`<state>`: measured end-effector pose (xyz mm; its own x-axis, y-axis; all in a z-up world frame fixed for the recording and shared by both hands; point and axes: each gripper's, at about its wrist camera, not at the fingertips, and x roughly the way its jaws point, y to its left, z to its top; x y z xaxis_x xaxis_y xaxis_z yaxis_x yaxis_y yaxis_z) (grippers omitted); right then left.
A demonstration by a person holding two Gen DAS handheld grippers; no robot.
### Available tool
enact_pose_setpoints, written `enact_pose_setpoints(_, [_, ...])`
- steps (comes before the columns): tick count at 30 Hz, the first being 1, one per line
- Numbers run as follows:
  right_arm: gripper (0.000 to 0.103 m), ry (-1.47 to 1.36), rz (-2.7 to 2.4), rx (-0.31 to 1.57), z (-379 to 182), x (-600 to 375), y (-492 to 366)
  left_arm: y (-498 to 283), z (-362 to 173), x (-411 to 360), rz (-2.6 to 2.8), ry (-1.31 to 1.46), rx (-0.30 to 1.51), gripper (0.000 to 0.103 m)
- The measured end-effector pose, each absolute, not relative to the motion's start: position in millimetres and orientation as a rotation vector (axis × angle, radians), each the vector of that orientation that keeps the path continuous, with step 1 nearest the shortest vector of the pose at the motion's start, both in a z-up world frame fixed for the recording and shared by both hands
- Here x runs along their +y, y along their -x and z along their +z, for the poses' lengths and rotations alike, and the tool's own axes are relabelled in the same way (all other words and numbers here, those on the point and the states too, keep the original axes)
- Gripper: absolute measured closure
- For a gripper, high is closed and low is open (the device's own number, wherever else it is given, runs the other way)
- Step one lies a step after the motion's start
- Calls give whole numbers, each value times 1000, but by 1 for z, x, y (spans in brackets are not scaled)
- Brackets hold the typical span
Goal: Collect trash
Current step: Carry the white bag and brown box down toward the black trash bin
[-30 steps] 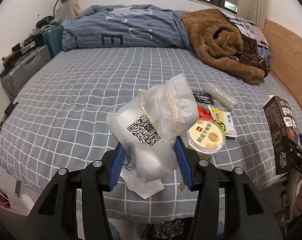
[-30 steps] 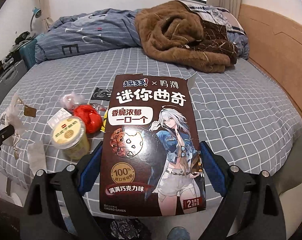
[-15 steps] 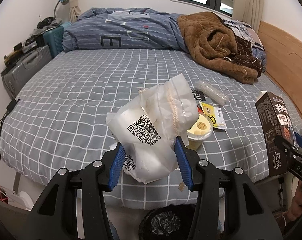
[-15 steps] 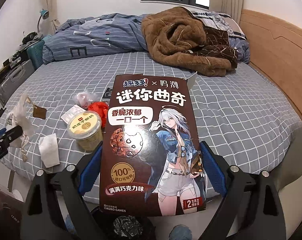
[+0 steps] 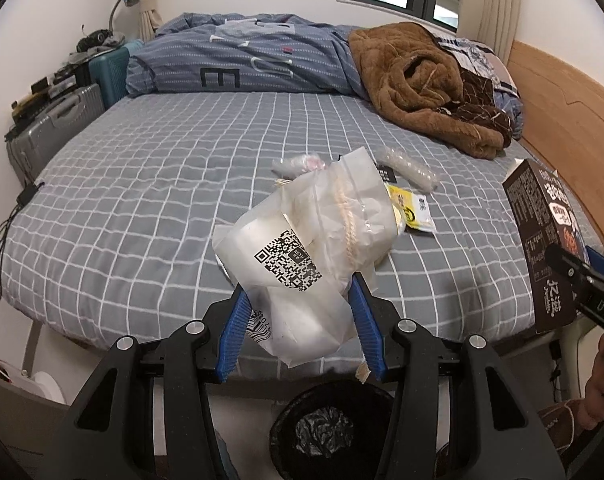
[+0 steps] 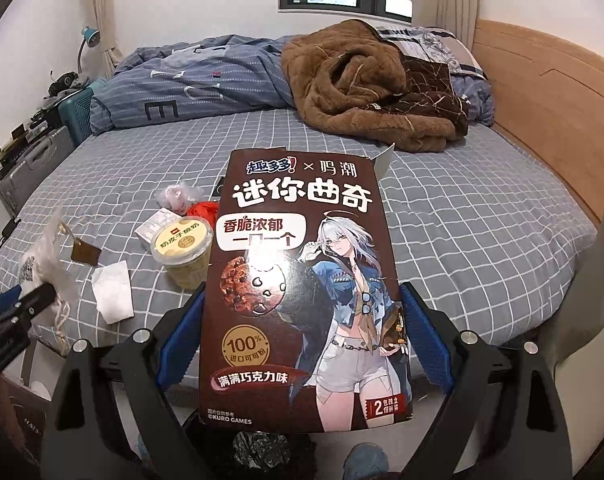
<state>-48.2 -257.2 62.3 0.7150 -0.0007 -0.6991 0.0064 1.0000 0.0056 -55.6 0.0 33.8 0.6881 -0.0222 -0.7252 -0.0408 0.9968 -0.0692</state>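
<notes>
1. A grey checked bed (image 5: 142, 200) fills mid-frame, a bin (image 5: 330, 428) at lower centre.
2. The left gripper (image 5: 302, 316) jaws pinch a bag (image 5: 306, 256) tilted up-right, above the bin.
3. The right gripper (image 6: 302, 340) jaws clamp an upright box (image 6: 302, 292), long axis vertical.
</notes>
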Motion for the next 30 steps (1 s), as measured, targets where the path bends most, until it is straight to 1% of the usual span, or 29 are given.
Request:
enact_pose_setpoints(21, [16, -33, -6, 796, 46, -255, 100, 111, -2, -9, -15, 88, 869, 55])
enact_pose_setpoints(30, [16, -25, 19, 820, 30, -246, 119, 136, -20, -14, -24, 92, 904, 55])
